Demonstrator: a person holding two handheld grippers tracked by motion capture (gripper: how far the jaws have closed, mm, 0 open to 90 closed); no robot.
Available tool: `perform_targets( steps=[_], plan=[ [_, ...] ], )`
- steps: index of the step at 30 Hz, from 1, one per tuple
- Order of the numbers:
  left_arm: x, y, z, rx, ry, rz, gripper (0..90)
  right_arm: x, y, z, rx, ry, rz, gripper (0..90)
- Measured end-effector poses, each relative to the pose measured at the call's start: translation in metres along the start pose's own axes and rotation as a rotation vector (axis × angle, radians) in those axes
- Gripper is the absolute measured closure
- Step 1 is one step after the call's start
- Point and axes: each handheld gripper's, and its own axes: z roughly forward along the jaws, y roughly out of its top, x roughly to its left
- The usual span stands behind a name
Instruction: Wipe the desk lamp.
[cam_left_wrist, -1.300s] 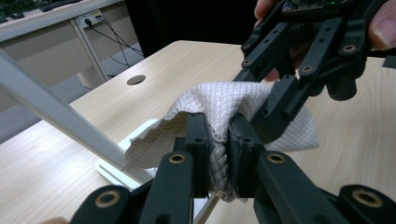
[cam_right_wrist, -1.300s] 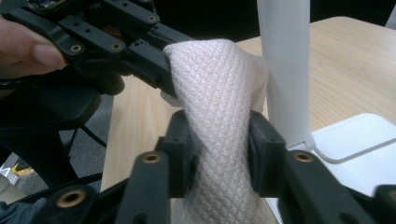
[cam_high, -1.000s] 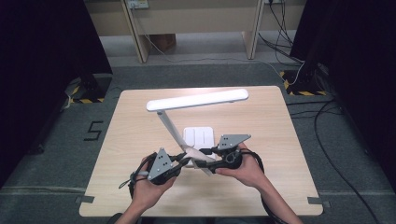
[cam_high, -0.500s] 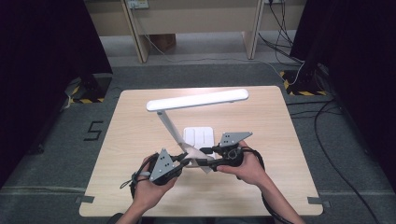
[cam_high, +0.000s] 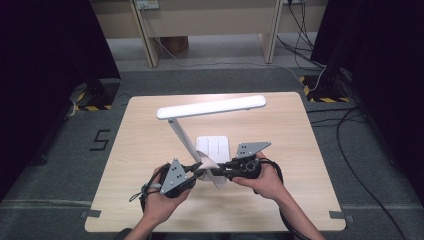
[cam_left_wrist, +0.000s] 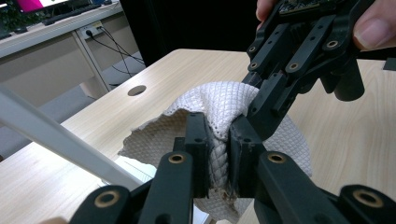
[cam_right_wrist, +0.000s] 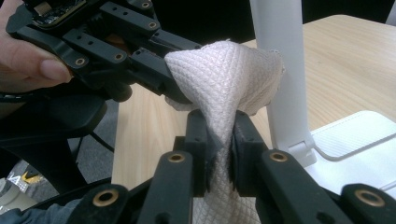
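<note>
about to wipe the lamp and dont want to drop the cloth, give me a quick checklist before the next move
1. Left tool clamped on cloth: ok, the fabric is pinched between its jaws.
2. Right tool clamped on cloth: ok, its jaws have just been closing and now pinch the fabric.
3. Cloth off the table: ok, it is held up between the two tools.
4. Lamp upright on its base: ok.
5. Lamp arm within reach: ok, it stands just behind the cloth.
6. Cloth clean: cannot tell.
</note>
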Motion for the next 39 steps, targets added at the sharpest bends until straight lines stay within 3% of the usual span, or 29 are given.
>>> perform_targets(
  steps=[7, 10, 15, 20, 22, 26, 28, 32, 39],
  plan=[
    [0.0, 0.0, 0.0, -0.007, 0.008, -0.005, 77.4, 0.001, 0.001, -0.001, 0.003, -0.017, 0.0, 82.1],
    [-0.001, 0.0, 0.0, -0.024, 0.023, -0.003, 71.9, 0.001, 0.002, -0.002, -0.001, -0.033, -0.002, 82.6],
    [-0.003, 0.002, -0.006, -0.064, 0.061, -0.007, 55.7, -0.002, 0.002, -0.014, -0.018, -0.113, 0.008, 82.9],
    [-0.006, -0.006, -0.017, -0.083, 0.081, -0.009, 55.4, -0.01, 0.006, -0.047, -0.091, -0.216, 0.023, 82.9],
    [-0.006, -0.017, -0.018, -0.064, 0.087, -0.038, 56.6, -0.012, 0.008, -0.064, -0.122, -0.258, 0.028, 82.9],
    [0.003, -0.04, -0.007, 0.026, 0.093, -0.172, 53.9, -0.014, 0.013, -0.096, -0.19, -0.355, 0.017, 82.9],
    [0.009, -0.05, 0.002, 0.058, 0.115, -0.215, 50.6, -0.014, 0.015, -0.11, -0.231, -0.403, 0.011, 82.9],
    [0.018, -0.059, 0.017, 0.077, 0.148, -0.238, 45.4, -0.013, 0.021, -0.13, -0.298, -0.483, -0.01, 82.8],
    [0.026, -0.061, 0.028, 0.072, 0.188, -0.246, 38.4, -0.012, 0.032, -0.136, -0.324, -0.542, -0.046, 82.8]
  ],
)
